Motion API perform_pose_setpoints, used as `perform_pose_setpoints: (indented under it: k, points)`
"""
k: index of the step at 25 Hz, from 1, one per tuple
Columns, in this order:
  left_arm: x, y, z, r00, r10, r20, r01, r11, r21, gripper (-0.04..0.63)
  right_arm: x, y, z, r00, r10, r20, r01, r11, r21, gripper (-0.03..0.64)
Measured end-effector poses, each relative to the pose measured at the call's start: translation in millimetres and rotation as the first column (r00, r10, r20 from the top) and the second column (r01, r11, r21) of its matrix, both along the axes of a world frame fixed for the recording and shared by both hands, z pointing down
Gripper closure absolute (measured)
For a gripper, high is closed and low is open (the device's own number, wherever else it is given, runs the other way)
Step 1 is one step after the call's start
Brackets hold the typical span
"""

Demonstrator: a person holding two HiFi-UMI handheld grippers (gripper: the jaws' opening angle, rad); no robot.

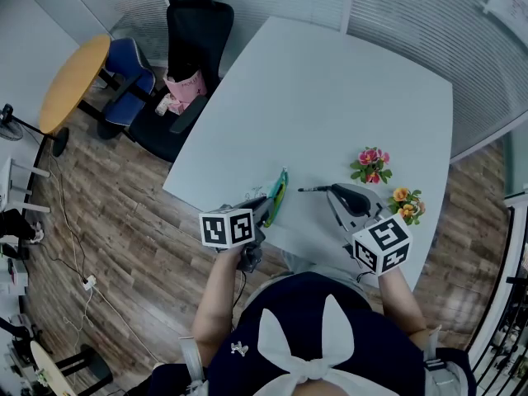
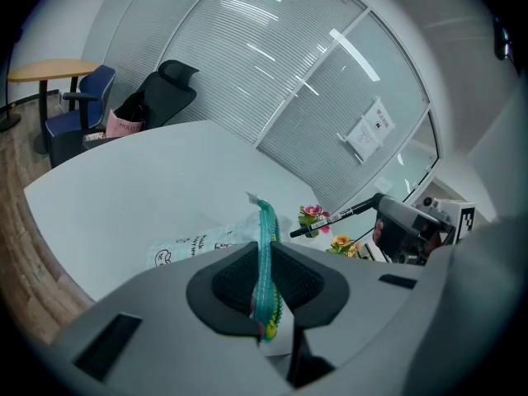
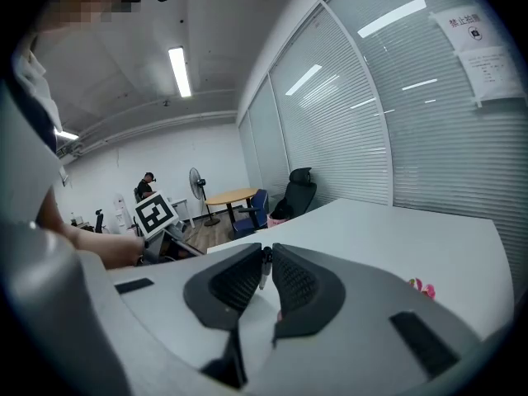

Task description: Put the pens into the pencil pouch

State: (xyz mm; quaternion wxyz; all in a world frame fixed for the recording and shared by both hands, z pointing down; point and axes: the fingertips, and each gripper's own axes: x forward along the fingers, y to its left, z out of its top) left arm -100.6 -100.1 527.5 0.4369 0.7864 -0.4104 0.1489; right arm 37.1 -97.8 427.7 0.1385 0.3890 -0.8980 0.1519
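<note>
At the near table edge, head view, step: you are mid-insertion. Your left gripper [image 1: 266, 210] holds the pencil pouch [image 1: 279, 190] at the edge of the white table [image 1: 330, 97]. Your right gripper [image 1: 335, 191] carries a black pen [image 1: 313, 190] roughly level, tip toward the pouch, with a gap between the two.
Head view, next move: as I judge it, bring the pen tip across to the pouch's mouth and slide it in lengthwise. Whether the zipper is open enough I cannot tell.
Head view, bystanders: two flower sprigs [image 1: 371, 165] lie on the table near your right gripper, away from the pen's likely path.
Left gripper view, jaws: nearly together and clamped on the pouch's teal zipper edge [image 2: 265, 246], which stands upright between the pads. The clear printed body trails off to the left.
Left gripper view, pen: it shows at the right, aimed toward the pouch without touching it.
Right gripper view, jaws: narrowly parted and pinching the pen, whose end pokes out between the pads.
Right gripper view, pouch: not visible; only the left gripper's marker cube [image 3: 154, 214] shows at the left.
</note>
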Motion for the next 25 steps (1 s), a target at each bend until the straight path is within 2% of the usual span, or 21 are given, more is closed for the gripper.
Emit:
perform_pose_setpoints:
  k: [5, 14, 25]
  points:
    - [-1, -3, 0, 1.000, -0.005, 0.016, 0.005, 1.000, -0.002, 0.535, -8, -3, -8, 1.000, -0.021, 0.016, 0.021, 1.000, 0.014, 0.569]
    - [3, 0, 2, 1.000, 0.008, -0.001, -0.008, 1.000, -0.009, 0.535, -22, 1, -17, 0.998, -0.059, 0.025, 0.058, 0.998, 0.032, 0.569]
    - [6, 0, 4, 1.000, 0.020, 0.007, -0.020, 1.000, -0.015, 0.535, -40, 5, -11, 0.993, -0.113, 0.029, 0.113, 0.994, 0.011, 0.569]
